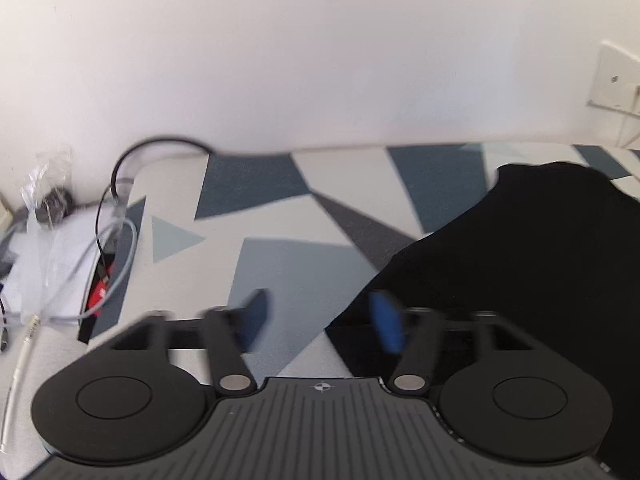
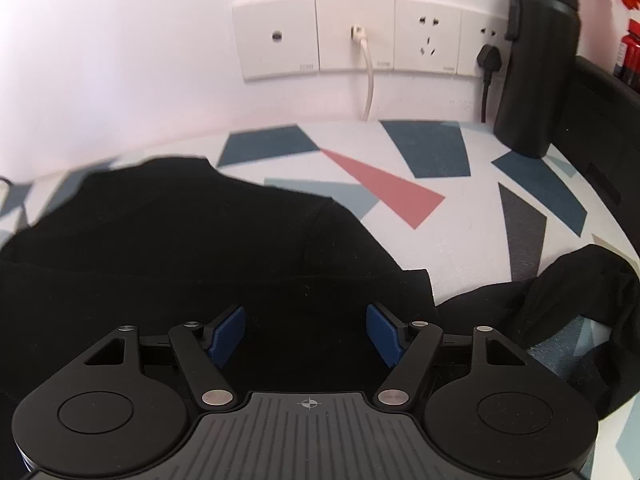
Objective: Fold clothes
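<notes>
Now the black garment [image 2: 192,248] lies limp across the patterned table [image 2: 460,240], soft and light by the look, both the left gripper [image 1: 320,320] and right gripper [image 2: 306,334] spread empty — best pinched at a hem edge.

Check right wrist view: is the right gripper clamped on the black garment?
No. The right gripper has its blue pads spread apart above the black garment, pinching nothing.

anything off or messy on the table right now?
One thing: a second dark cloth lies bunched near the right edge of the patterned table, apart from the flat black garment. On the far left, loose cables and a plastic wrapper clutter the table edge. No spill or damage shows.
</notes>
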Action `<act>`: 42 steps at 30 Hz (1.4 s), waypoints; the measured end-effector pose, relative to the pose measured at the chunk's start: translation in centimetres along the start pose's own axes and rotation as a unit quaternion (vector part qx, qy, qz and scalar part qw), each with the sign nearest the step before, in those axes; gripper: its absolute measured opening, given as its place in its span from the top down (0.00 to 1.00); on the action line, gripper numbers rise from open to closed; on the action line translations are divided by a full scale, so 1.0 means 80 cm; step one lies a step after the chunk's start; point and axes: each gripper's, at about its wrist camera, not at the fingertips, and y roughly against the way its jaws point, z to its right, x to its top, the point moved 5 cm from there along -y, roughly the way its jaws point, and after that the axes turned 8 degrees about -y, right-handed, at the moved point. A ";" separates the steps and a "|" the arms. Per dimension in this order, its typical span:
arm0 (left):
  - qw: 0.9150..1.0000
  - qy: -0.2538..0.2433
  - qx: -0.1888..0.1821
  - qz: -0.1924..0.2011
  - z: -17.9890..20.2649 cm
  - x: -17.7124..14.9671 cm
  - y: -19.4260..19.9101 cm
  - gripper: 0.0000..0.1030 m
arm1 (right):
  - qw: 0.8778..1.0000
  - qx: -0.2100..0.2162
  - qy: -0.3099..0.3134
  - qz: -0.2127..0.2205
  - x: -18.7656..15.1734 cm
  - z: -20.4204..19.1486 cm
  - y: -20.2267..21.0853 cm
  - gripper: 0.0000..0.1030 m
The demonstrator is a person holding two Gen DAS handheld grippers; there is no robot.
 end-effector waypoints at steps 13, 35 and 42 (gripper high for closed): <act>0.994 -0.087 -0.072 -0.003 0.139 -0.048 0.057 0.05 | 0.956 -0.143 -0.247 0.062 -0.002 0.205 0.086 0.37; 0.995 -0.041 -0.081 -0.048 0.139 -0.062 0.039 0.00 | 0.892 -0.287 -0.302 0.177 0.025 0.381 0.170 0.94; 0.995 -0.036 -0.083 -0.046 0.138 -0.063 0.037 0.00 | 0.886 -0.299 -0.299 0.188 0.014 0.399 0.196 0.94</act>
